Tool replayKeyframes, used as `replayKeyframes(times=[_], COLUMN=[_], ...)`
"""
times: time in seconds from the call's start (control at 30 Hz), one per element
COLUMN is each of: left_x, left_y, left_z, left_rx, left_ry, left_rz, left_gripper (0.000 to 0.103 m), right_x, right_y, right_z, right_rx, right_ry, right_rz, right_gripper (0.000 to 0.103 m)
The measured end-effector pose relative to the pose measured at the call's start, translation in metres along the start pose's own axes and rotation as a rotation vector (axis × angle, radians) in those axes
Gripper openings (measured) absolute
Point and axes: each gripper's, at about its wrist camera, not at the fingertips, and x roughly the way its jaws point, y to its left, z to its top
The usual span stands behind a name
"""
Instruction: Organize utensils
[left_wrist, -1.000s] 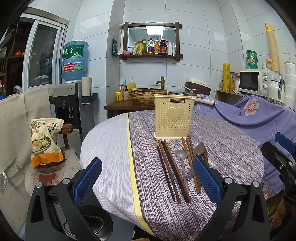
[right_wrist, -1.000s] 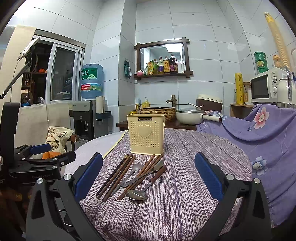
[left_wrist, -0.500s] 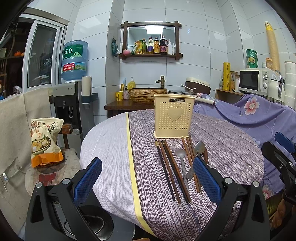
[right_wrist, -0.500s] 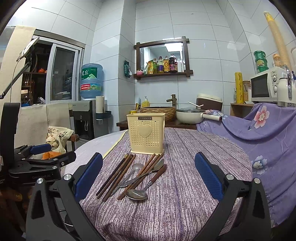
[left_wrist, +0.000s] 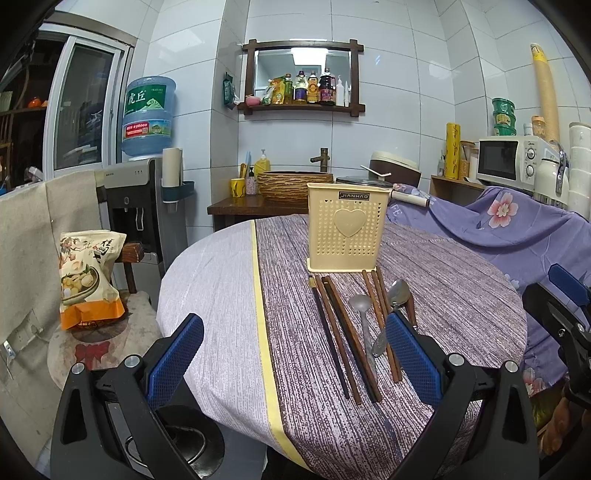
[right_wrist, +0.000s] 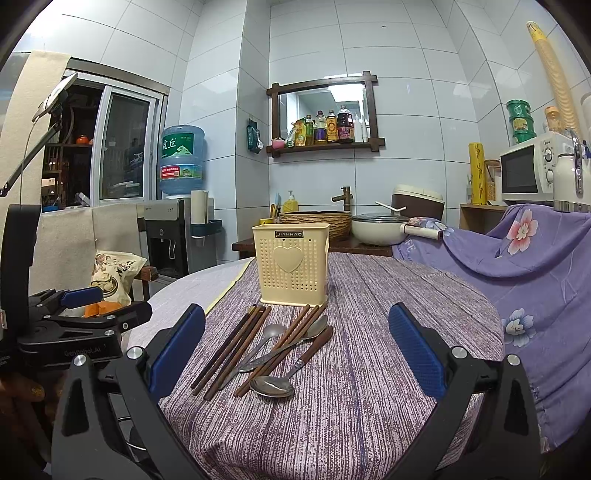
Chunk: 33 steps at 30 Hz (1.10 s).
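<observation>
Utensils lie loose on the bench (right_wrist: 369, 406), on the purple striped cloth, in a fan just in front of the cream utensil holder (right_wrist: 291, 264). Holder upright, perforated, heart on front face, label "JIANHAO"; inside not visible.

L group: dark chopsticks (right_wrist: 232, 350), approx. parallel, far tips just short of holder base. R group: brown chopsticks (right_wrist: 295, 332), tips near holder's front R corner. Btwn the groups: small steel spoon (right_wrist: 275, 329), bowl toward holder. Second steel spoon (right_wrist: 318, 328) lies across the brown chopsticks. Wood-handled spoon (right_wrist: 272, 386) nearest the camera, bowl facing near side, touching brown chopstick ends.

Left hand-held gripper (left_wrist: 293, 360): fingers wide apart, nothing btwn them, at near bench edge; its R pad overlaps the utensils' near ends in view, contact can't tell. Right hand-held gripper (right_wrist: 295, 350): fingers wide apart, holding nothing, raised over near edge, utensils framed btwn pads.

Beyond: snack bag (left_wrist: 86, 277) on stool L of bench; water dispenser (left_wrist: 140, 206) behind.
</observation>
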Motion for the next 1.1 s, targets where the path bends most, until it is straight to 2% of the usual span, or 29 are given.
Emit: replayKeyframes(times=[0.13,0.2,0.5,0.6,0.7,0.93,0.97,1.03,1.1], left_x=[0.006,0.014,0.066,0.081,0.093,0.125,0.129,0.136,0.142], left_y=[0.002,0.004,0.019,0.026,0.027,0.025,0.025,0.026,0.027], left_z=[-0.002,-0.002,0.000,0.002,0.004,0.012,0.014,0.017,0.019], left_rx=[-0.002,-0.002,0.009,-0.007,0.004,0.026,0.031,0.034,0.030], left_ry=[0.027,0.056,0.191,0.227,0.237,0.291,0.299,0.313,0.326], left_rz=[-0.017,-0.015,-0.007,-0.021,-0.024,-0.049,-0.046,-0.042,-0.044], left_gripper=[0.097,0.097,0.097,0.095,0.093,0.090,0.089,0.089,0.088], right_x=[0.007,0.016,0.083,0.116,0.140,0.186,0.193,0.205,0.214], right_y=[-0.001,-0.004,-0.034,-0.042,-0.045,-0.035,-0.034,-0.031,-0.031], right_z=[-0.004,-0.008,-0.022,-0.029,-0.029,-0.028,-0.029,-0.032,-0.035], right_rx=[-0.013,-0.012,0.049,0.067,0.081,0.079,0.082,0.080,0.092], right_ry=[0.021,0.063,0.299,0.421,0.491,0.631,0.648,0.685,0.714], right_rz=[-0.024,-0.033,-0.082,-0.074,-0.061,-0.059,-0.057,-0.075,-0.084], right_gripper=[0.098,0.098,0.098,0.098,0.097,0.066,0.064,0.053,0.046])
